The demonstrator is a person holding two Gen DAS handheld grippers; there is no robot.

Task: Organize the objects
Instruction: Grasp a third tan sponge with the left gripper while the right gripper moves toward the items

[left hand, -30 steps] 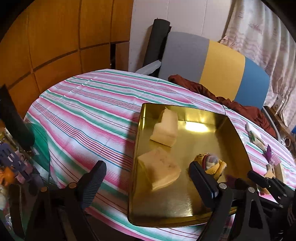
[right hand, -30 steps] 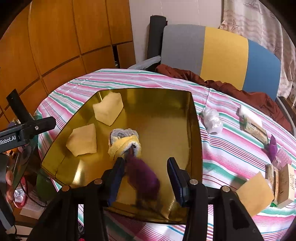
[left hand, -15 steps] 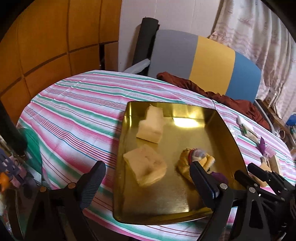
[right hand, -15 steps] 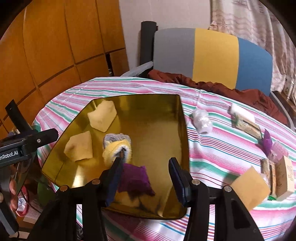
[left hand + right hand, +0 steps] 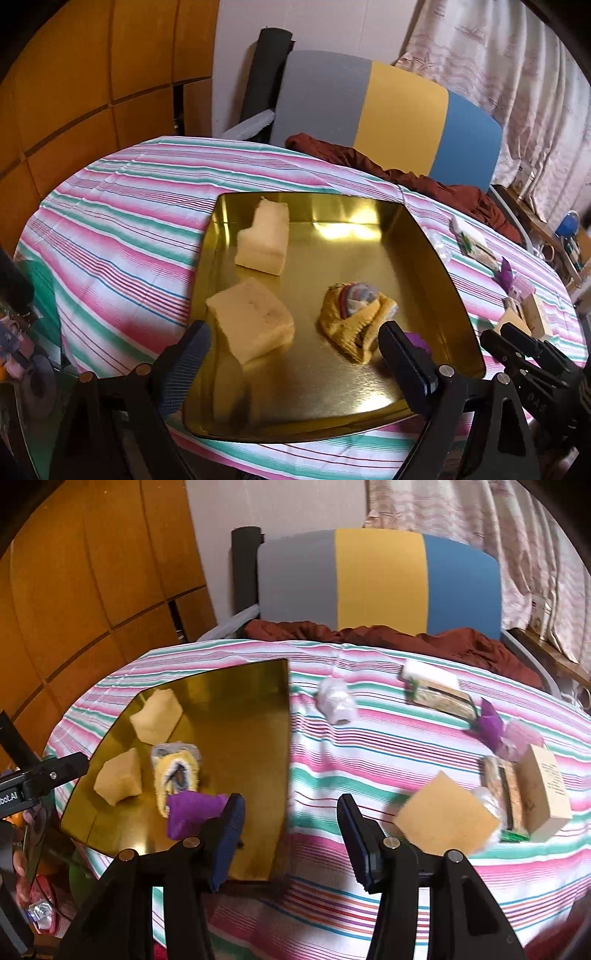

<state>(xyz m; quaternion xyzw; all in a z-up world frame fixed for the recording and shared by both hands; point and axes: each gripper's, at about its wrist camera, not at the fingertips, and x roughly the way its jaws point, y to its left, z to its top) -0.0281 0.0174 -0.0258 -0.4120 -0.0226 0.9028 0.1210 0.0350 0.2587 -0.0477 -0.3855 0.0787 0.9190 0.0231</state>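
A gold tray (image 5: 424, 236) (image 5: 255, 686) lies on the striped table. In it are two yellow sponges (image 5: 255, 321) (image 5: 264, 240), a yellow rolled sock (image 5: 354, 317) (image 5: 177, 771) and a purple pouch (image 5: 192, 810), which peeks out behind my left finger in the left wrist view (image 5: 419, 339). My left gripper (image 5: 291, 360) is open and empty over the tray's near edge. My right gripper (image 5: 290, 834) is open and empty over the tray's right edge, beside the pouch.
On the cloth right of the tray lie a white plastic wad (image 5: 336, 701), a packet (image 5: 436, 690), a purple wrapper (image 5: 491, 722), a yellow sponge (image 5: 445, 821) and small boxes (image 5: 539, 786). A tricolour chair (image 5: 380, 579) with a brown cloth stands behind.
My right gripper let go of the purple pouch in the tray, opened wider and swung right toward the cloth. The left gripper shifted slightly, staying open.
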